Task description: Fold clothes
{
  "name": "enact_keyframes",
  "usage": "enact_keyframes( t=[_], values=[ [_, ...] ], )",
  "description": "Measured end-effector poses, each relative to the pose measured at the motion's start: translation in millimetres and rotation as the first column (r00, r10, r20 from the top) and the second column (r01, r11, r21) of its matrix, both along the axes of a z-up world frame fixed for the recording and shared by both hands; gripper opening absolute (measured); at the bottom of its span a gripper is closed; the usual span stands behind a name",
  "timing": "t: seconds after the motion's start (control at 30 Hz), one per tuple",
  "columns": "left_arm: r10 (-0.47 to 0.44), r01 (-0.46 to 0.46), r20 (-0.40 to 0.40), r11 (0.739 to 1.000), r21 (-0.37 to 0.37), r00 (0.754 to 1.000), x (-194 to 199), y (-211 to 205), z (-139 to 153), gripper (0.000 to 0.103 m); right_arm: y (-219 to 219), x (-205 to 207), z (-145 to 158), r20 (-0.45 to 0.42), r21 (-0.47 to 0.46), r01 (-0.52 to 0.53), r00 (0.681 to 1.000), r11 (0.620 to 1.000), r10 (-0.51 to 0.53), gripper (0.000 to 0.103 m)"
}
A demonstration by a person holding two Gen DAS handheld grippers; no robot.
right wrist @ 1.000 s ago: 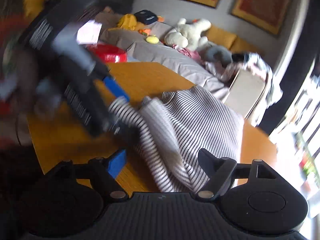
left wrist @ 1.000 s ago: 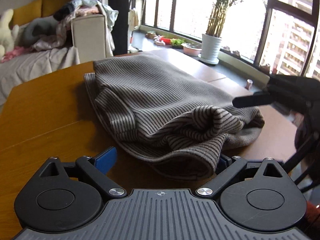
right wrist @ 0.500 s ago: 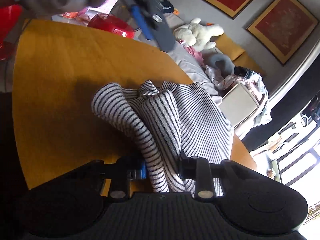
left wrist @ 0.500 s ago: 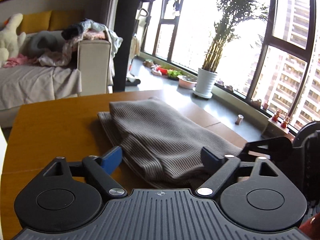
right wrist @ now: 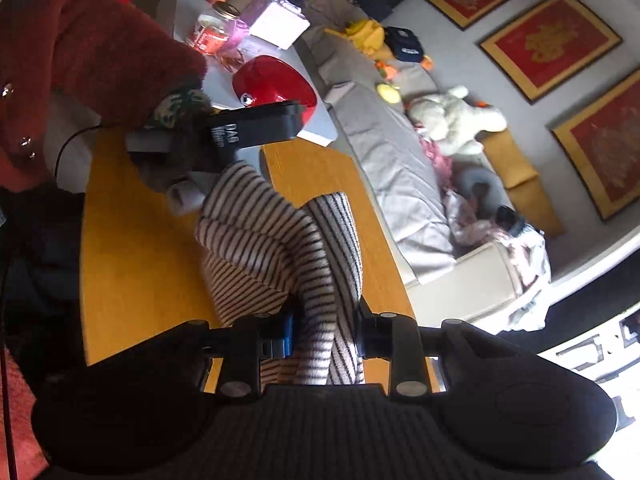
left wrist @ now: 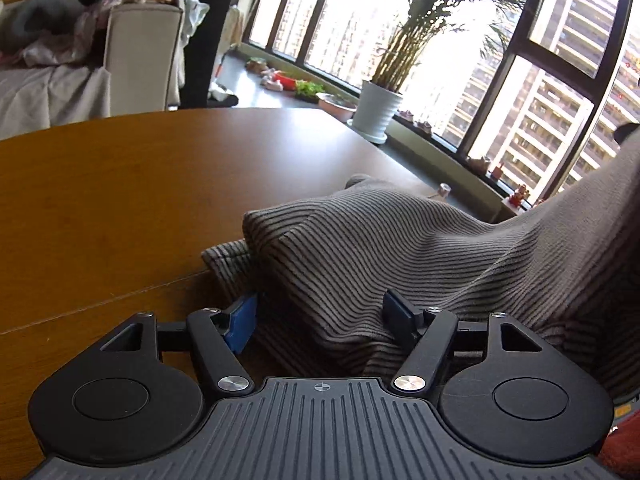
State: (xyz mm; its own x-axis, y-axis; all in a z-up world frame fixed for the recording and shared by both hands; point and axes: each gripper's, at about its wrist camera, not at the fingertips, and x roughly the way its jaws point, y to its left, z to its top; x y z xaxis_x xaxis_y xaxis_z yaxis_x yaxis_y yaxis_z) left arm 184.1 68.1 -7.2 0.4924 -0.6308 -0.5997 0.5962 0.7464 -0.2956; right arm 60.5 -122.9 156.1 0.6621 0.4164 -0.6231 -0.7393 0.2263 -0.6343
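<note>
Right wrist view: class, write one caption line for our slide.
Right tool clamps a bunched fold of the striped sweater above the wooden table.

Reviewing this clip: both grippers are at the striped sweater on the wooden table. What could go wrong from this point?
1. The right gripper pinches a thick bunched roll of the striped sweater; layers may slip out unevenly and spoil the fold.
2. The left gripper straddles a fold with its jaws apart, so that side looks unsecured and could drag if lifted.
3. The sweater lies near the wooden table edge and might slide off.
</note>
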Motion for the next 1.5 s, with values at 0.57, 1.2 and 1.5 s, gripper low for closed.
enact_keyframes(
  t=[0.57, 1.2, 1.5],
  values=[
    [0.055, -0.046, 0.161, 0.997, -0.059, 0.985, -11.1, 44.8, 66.8, 0.071, 0.0, 162.7, -69.2, -0.344, 0.246, 0.121, 0.939, 0.962, -0.030, 0.046],
    [-0.110, 0.111, 0.065, 0.994, -0.016, 0.992, 17.2, -20.6, 34.4, 0.075, -94.2, 179.0, -120.3, -0.396, 0.385, 0.761, 0.647, 0.522, -0.652, 0.103],
    [-0.065, 0.025, 0.282, 0.990, 0.142, 0.957, 19.2, -40.0, 74.5, 0.074, -106.7, 140.4, -114.6, -0.367, 0.469, 0.761, 0.629, 0.448, -0.685, 0.103]
  ],
)
